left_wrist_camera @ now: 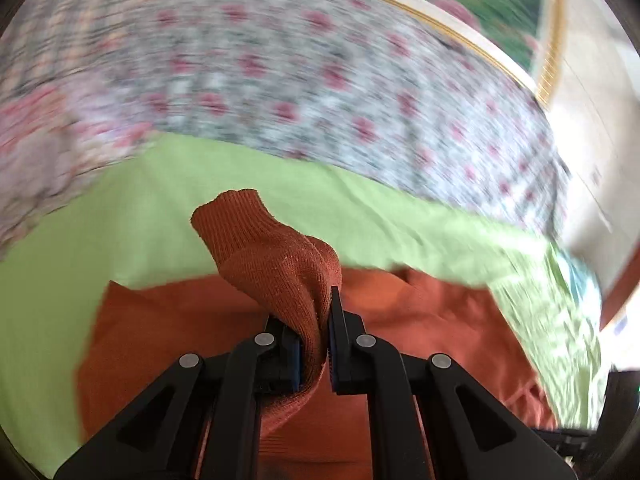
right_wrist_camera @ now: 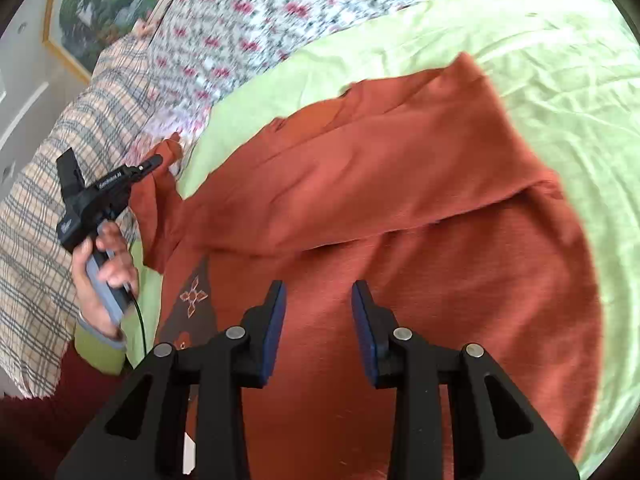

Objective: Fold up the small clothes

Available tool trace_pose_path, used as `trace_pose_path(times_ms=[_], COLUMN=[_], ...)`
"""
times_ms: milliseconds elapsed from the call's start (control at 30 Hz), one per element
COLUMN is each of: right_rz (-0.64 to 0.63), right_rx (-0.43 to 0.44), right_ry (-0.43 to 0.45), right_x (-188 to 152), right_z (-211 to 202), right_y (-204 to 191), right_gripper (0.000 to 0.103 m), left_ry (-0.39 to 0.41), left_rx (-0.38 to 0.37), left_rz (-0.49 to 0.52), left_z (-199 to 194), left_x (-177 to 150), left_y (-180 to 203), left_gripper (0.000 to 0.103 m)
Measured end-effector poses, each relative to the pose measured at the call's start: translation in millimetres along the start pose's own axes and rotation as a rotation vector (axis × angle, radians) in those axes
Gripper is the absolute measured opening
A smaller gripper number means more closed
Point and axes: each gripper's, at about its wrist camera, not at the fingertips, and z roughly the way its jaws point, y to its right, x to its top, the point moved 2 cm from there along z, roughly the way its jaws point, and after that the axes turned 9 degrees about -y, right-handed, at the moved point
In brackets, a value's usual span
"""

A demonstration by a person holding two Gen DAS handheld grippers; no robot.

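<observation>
A rust-orange knitted top lies spread on a light green sheet, one sleeve folded across its body. My left gripper is shut on the cuff of the other sleeve, which sticks up past the fingertips. The right wrist view shows that same left gripper at the left, lifting the sleeve off the sheet, with a hand on its handle. My right gripper hovers over the top's lower body, open, nothing between its pads.
A floral bedcover lies beyond the green sheet. A plaid cloth is at the left, a framed picture on the wall behind. A dark patch with an embroidered motif shows on the top. The left wrist view is blurred.
</observation>
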Motion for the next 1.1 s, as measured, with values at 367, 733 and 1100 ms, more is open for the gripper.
trace_pose_path(times_ms=[367, 733, 1100], right_rz=[0.088, 0.049, -0.188], right_rx=[-0.016, 0.020, 0.006], right_ry=[0.056, 0.080, -0.041], right_x=[-1.8, 42.1, 122.9], right_z=[-26.2, -13.5, 85.4], right_y=[25.9, 3.1, -78.5], right_gripper=[0.035, 0.036, 0.035], left_ry=[-0.221, -0.216, -0.190], left_rx=[0.036, 0.016, 0.366], left_rz=[0.205, 0.187, -0.085], left_z=[98.3, 29.6, -37.0], left_x=[-58.9, -97.7, -133.9], left_y=[79.9, 54.7, -86.1], left_gripper=[0.014, 0.060, 0.062])
